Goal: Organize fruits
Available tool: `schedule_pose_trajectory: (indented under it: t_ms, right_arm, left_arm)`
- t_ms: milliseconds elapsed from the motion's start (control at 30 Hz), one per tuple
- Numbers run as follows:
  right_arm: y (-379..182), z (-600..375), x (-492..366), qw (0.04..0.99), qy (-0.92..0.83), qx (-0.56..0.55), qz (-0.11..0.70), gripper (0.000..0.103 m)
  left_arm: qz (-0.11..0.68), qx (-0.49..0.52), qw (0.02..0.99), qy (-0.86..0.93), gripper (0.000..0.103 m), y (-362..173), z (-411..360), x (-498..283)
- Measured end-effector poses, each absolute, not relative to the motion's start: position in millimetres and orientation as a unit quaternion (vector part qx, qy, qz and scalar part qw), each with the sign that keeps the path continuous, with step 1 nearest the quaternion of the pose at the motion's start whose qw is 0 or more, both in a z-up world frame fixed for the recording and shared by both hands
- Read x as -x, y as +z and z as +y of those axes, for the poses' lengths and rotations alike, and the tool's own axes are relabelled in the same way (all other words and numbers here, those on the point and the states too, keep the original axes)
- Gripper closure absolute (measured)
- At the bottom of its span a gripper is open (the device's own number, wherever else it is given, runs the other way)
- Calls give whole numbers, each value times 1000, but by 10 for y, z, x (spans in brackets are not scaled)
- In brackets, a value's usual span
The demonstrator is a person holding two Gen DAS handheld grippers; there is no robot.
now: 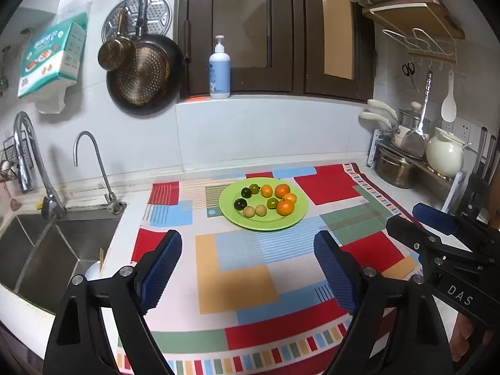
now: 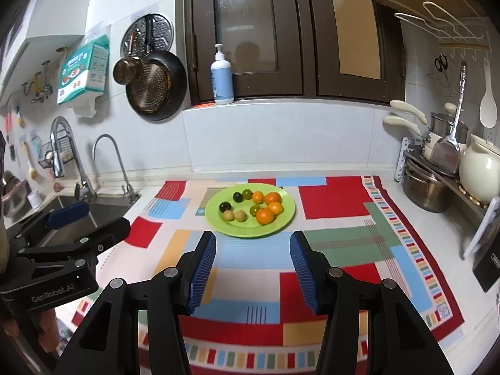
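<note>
A green plate [image 1: 268,223] [image 2: 243,229] sits on a colourful patterned cloth [image 1: 243,268] at the back of the counter. On it lie several small oranges [image 1: 285,207] [image 2: 265,215], two dark fruits [image 1: 240,203], two green ones [image 1: 272,202] and two pale yellow ones [image 1: 249,211]. My left gripper [image 1: 248,240] hovers open in front of the plate, with nothing between its blue pads [image 1: 162,268]. My right gripper [image 2: 253,239] is open too, narrower, just short of the plate's near rim and empty. Each gripper shows at the edge of the other's view [image 1: 415,220] [image 2: 93,215].
A steel sink [image 1: 47,250] with two taps [image 1: 93,168] lies to the left. Pots [image 1: 395,168], a white kettle [image 1: 443,154] and hanging utensils crowd the right back corner. A soap bottle [image 1: 219,72] stands on the window sill. Pans [image 1: 143,75] hang on the wall.
</note>
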State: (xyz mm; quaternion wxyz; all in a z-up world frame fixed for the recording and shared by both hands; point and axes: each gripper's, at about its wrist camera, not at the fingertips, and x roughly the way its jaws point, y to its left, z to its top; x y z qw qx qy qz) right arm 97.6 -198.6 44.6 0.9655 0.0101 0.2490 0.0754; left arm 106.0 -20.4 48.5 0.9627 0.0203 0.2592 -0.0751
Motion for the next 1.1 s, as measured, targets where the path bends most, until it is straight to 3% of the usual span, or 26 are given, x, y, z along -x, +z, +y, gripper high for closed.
schedule_pose_trajectory:
  t_ms: [67,367,1100]
  right_arm:
    - [449,-1999,-904,966,74,-11,248,46]
    - [479,-2012,-696,968,71,-8,241,46]
    - [464,-2020,-602,968,74,-8,241,46]
  left_arm:
    - [257,-22,963,-73,13,494,-199,-981]
    - [248,-26,966,-66,4,527,-182,-778]
    - [244,-27,968,-59,3,531,-132,-687]
